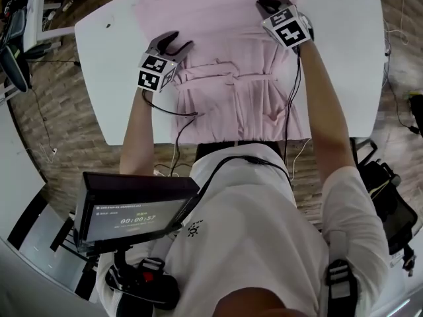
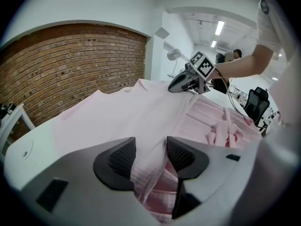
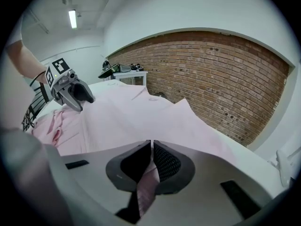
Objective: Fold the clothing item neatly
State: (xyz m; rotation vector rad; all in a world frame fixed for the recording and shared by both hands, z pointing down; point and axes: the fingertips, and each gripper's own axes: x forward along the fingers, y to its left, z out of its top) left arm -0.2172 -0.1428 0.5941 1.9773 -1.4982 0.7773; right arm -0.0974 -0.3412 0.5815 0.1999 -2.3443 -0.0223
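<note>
Left gripper [image 2: 150,157] and right gripper [image 3: 152,160] pinch pink garment [image 1: 211,18] on white table [image 1: 109,51], brick wall [image 2: 70,65] beyond.

The pink garment [image 1: 218,18] is matt waffle-weave cloth, the table [image 1: 106,78] smooth white, the wall [image 2: 70,65] rough brick, the pads [image 2: 123,157] ribbed, perhaps rubber.

A white table [image 1: 109,65] stands on a wooden floor [image 1: 66,144], a brick wall [image 2: 70,65] behind it. A small screen [image 1: 132,220] shows a timer; an office chair [image 2: 256,105] and fan [image 2: 174,55] stand farther off.
</note>
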